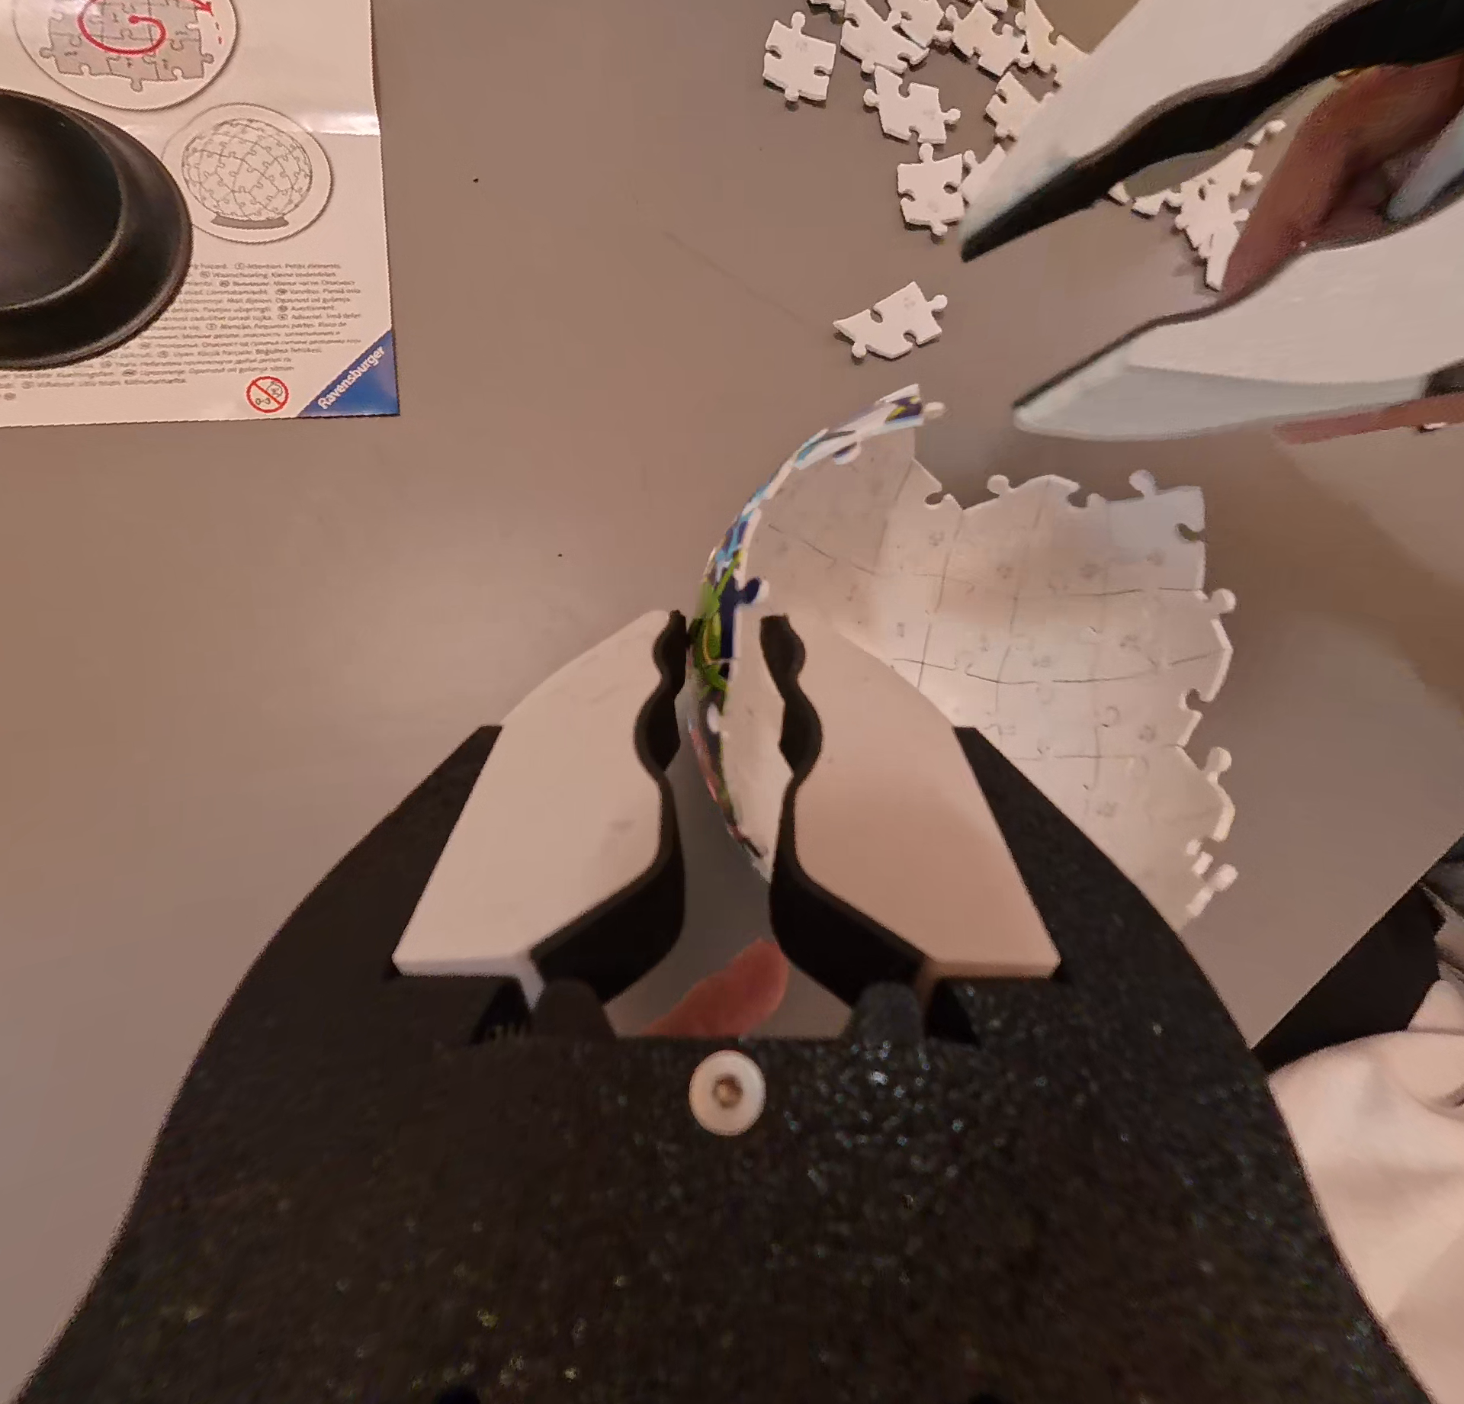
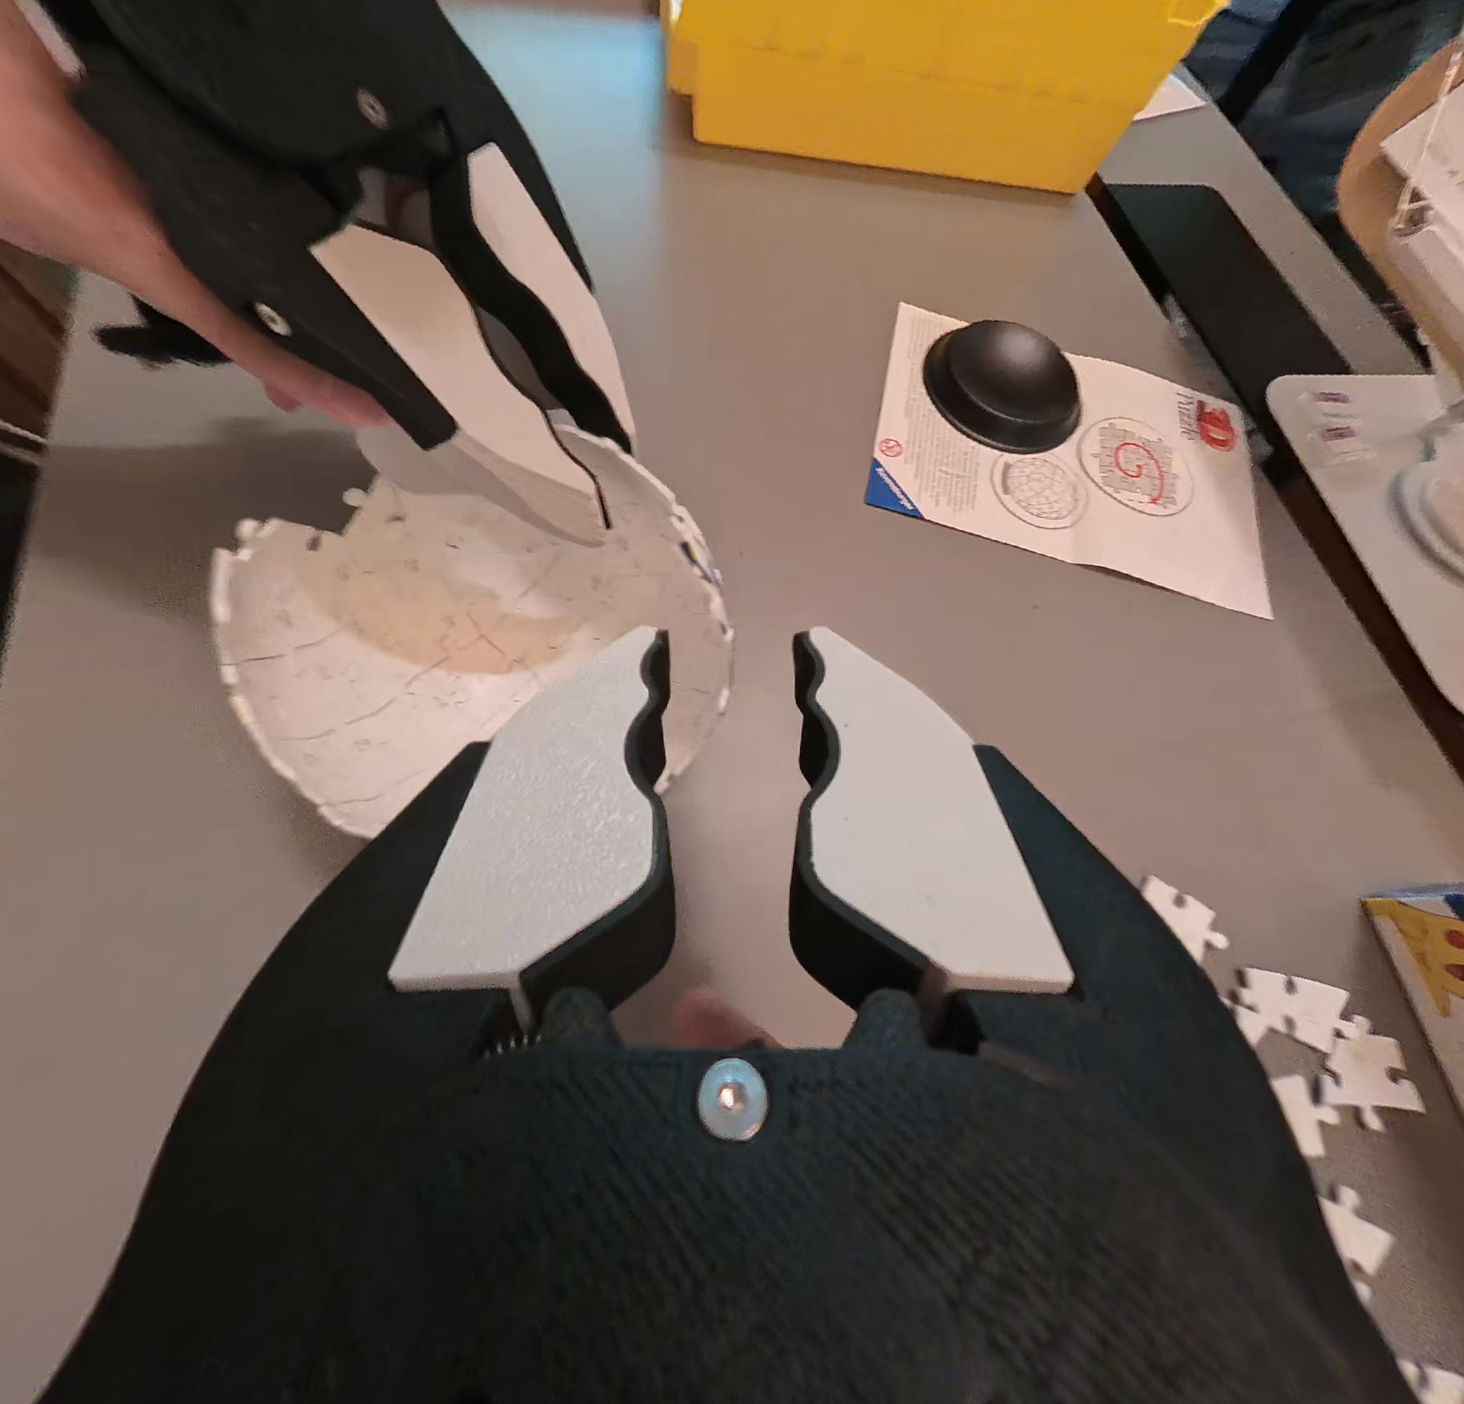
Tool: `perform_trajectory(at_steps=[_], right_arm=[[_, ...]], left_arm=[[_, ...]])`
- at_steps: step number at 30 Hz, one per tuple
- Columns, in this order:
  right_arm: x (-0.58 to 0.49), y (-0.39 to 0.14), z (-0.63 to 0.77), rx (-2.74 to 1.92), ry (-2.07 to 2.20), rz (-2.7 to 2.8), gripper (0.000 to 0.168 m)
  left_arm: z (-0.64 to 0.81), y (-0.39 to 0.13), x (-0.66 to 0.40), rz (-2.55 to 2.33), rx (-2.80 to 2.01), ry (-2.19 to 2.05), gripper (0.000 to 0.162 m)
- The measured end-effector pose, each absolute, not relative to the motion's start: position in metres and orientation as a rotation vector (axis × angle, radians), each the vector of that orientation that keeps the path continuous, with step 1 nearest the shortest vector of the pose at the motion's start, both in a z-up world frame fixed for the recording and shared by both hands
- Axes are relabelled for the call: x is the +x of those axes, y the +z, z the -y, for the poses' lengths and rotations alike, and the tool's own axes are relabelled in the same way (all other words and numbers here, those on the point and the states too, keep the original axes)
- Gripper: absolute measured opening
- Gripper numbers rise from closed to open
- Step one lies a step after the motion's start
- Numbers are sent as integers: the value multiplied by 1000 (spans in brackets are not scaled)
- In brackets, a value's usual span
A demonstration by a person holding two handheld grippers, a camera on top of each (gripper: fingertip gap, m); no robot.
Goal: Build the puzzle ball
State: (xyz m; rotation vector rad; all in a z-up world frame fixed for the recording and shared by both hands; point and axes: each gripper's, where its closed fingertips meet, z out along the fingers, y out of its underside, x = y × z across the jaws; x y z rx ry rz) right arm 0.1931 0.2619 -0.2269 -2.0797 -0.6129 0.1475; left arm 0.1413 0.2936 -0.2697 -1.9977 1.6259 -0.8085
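Observation:
The partly built puzzle ball [image 1: 1030,653] is a curved white shell with a coloured outer face, lying on the grey table. It also shows in the right wrist view [image 2: 380,653]. My left gripper [image 1: 721,637] is shut on the shell's rim, one finger inside and one outside. It shows from the side in the right wrist view [image 2: 602,510]. My right gripper [image 2: 729,653] is open and empty, just right of the shell's near rim. It shows in the left wrist view [image 1: 990,328], above the shell. Loose white pieces [image 1: 911,35] lie in a pile beyond; one piece [image 1: 895,320] lies apart.
A black dome-shaped stand [image 2: 1002,383] sits on an instruction leaflet [image 2: 1172,542], also in the left wrist view [image 1: 71,225]. A yellow bin [image 2: 911,51] stands at the back. More loose pieces [image 2: 1315,1049] and a box corner [image 2: 1418,962] lie at the right. Tip to tip, the grippers are about 8 centimetres apart.

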Motion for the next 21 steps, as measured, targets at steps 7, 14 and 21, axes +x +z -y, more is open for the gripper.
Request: perform_trajectory(at_steps=[7,14,21], right_arm=[[188,-240,-264,-2168,150,615,22],[186,-253,-270,-2228,58,629,6],[191,-252,-268,-2245,15,615,5]], left_arm=[[-295,-270,145,-1573,-2023,-820,16],[-295,-271,145,-1533,-2041,-843,11],[-292,-270,148,-1528,-2038,-863,11]])
